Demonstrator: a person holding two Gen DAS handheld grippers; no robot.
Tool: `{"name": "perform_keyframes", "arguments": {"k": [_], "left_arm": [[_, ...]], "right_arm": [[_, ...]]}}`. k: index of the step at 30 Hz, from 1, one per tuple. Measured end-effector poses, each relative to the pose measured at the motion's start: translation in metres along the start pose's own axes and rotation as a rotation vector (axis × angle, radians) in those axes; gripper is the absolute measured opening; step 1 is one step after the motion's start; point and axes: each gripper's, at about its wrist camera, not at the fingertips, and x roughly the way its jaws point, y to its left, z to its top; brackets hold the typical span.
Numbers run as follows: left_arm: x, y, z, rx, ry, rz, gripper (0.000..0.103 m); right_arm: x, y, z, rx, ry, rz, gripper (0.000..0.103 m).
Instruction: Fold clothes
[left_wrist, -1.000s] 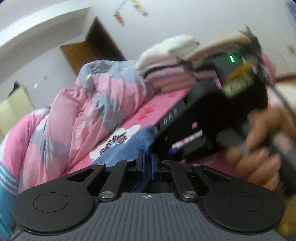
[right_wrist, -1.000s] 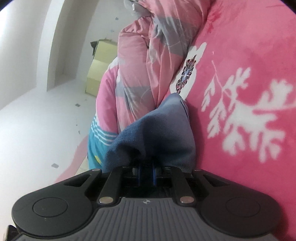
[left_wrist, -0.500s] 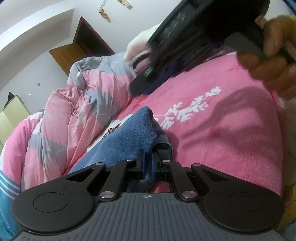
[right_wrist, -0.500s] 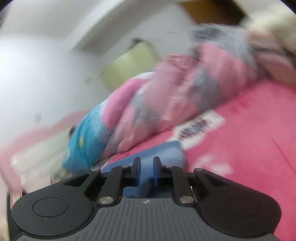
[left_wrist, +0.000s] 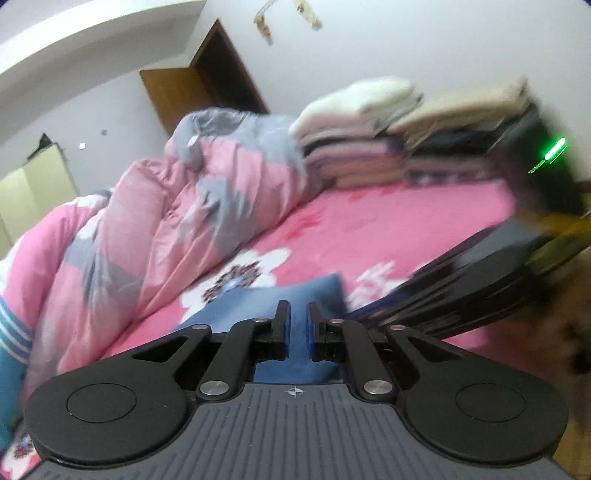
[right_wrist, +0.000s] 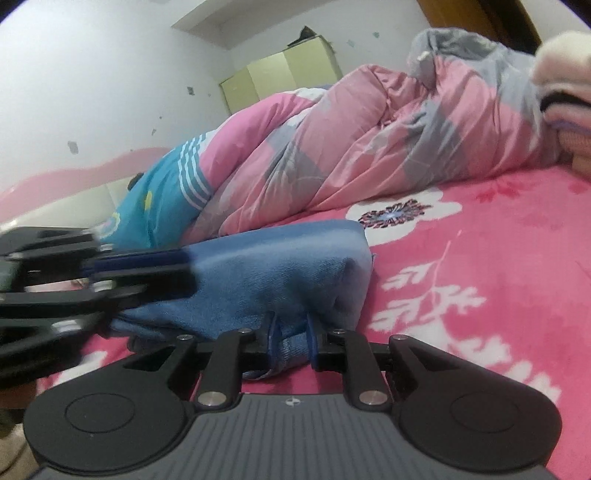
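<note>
In the left wrist view, the jaws of the left gripper are seen slightly apart and empty, above the folded blue garment that lies on the pink bed. The right gripper is blurred at the right.

In the right wrist view, the jaws of the right gripper are opening, with a garment fold between them

The jeans were denim blue, lying on a hot-pink sheet printed with white flowers and sprigs. The duvet across the upper frame was pink with grey patches, beside a turquoise cloth with white stripes. The wardrobe was pale yellow-green, the door brown.
</note>
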Motion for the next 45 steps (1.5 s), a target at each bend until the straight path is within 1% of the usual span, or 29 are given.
{"name": "perform_keyframes", "arguments": {"k": [2,3,5,6,8,11,12,14,16,17,19,21,24,27,29,32,34,37,38,40,41,43,45], "left_arm": [[0.016,-0.004,-0.007,0.015,0.026,0.015,0.009],[0.016,-0.008,-0.009,0.032,0.018,0.027,0.009],[0.017,-0.015,-0.014,0.067,0.001,0.049,0.008],[0.017,-0.019,-0.016,0.081,-0.005,0.058,0.007],[0.017,-0.020,-0.019,0.061,0.003,0.046,0.007],[0.014,-0.025,-0.023,0.062,0.009,0.045,0.007],[0.013,-0.025,-0.024,0.056,0.012,0.044,0.007],[0.013,-0.026,-0.025,0.047,0.013,0.046,0.007],[0.016,-0.026,-0.028,0.030,0.030,0.034,0.007],[0.017,-0.026,-0.030,0.022,0.027,0.032,0.007],[0.017,-0.029,-0.032,0.029,0.017,0.042,0.007],[0.016,-0.029,-0.032,0.029,0.015,0.045,0.007],[0.015,-0.024,-0.032,0.005,0.013,0.032,0.007],[0.017,-0.025,-0.034,0.004,0.021,0.030,0.007],[0.017,-0.026,-0.034,0.005,0.026,0.030,0.007],[0.014,-0.025,-0.035,0.002,0.021,0.029,0.007],[0.012,-0.025,-0.036,0.003,0.016,0.025,0.007],[0.010,-0.026,-0.039,0.005,0.013,0.019,0.007],[0.011,-0.025,-0.039,0.000,0.025,0.008,0.007],[0.008,-0.020,-0.036,-0.019,0.034,-0.004,0.008],[0.006,-0.018,-0.035,-0.029,0.038,-0.010,0.010],[-0.005,-0.008,-0.030,-0.061,0.041,-0.016,0.010],[-0.023,0.005,-0.025,-0.110,0.011,0.006,0.011]], "right_arm": [[-0.010,-0.004,0.000,0.012,0.005,-0.033,0.019],[-0.017,-0.006,0.001,0.014,0.005,-0.051,0.019],[-0.033,-0.012,0.006,0.035,-0.019,-0.069,0.019],[-0.037,-0.011,0.011,0.025,-0.037,-0.078,0.019],[-0.043,-0.009,0.023,-0.005,-0.073,-0.095,0.019],[-0.036,0.004,0.042,-0.072,-0.120,-0.065,0.019],[-0.030,0.007,0.046,-0.095,-0.123,-0.058,0.019],[-0.010,0.015,0.045,-0.155,-0.083,-0.069,0.018],[0.016,0.014,0.029,-0.202,-0.002,-0.122,0.018],[0.019,0.014,0.025,-0.207,0.003,-0.135,0.018],[0.021,0.013,0.020,-0.207,0.004,-0.152,0.018],[0.015,0.017,0.029,-0.190,0.004,-0.163,0.018],[-0.001,0.031,0.036,-0.244,-0.051,-0.154,0.018],[0.020,0.029,0.020,-0.250,0.035,-0.135,0.017],[0.027,0.025,0.008,-0.265,0.010,-0.133,0.015],[0.020,0.028,0.020,-0.231,0.029,-0.135,0.016],[0.005,0.036,0.023,-0.248,-0.003,-0.136,0.016],[0.017,0.033,0.007,-0.251,0.027,-0.150,0.016],[0.021,0.031,0.002,-0.251,0.039,-0.155,0.015],[0.022,0.026,0.002,-0.213,0.031,-0.139,0.015],[0.022,0.024,0.003,-0.192,0.026,-0.130,0.015],[0.021,0.022,0.002,-0.173,0.022,-0.126,0.015],[0.019,0.021,-0.001,-0.175,0.013,-0.124,0.015]]}}
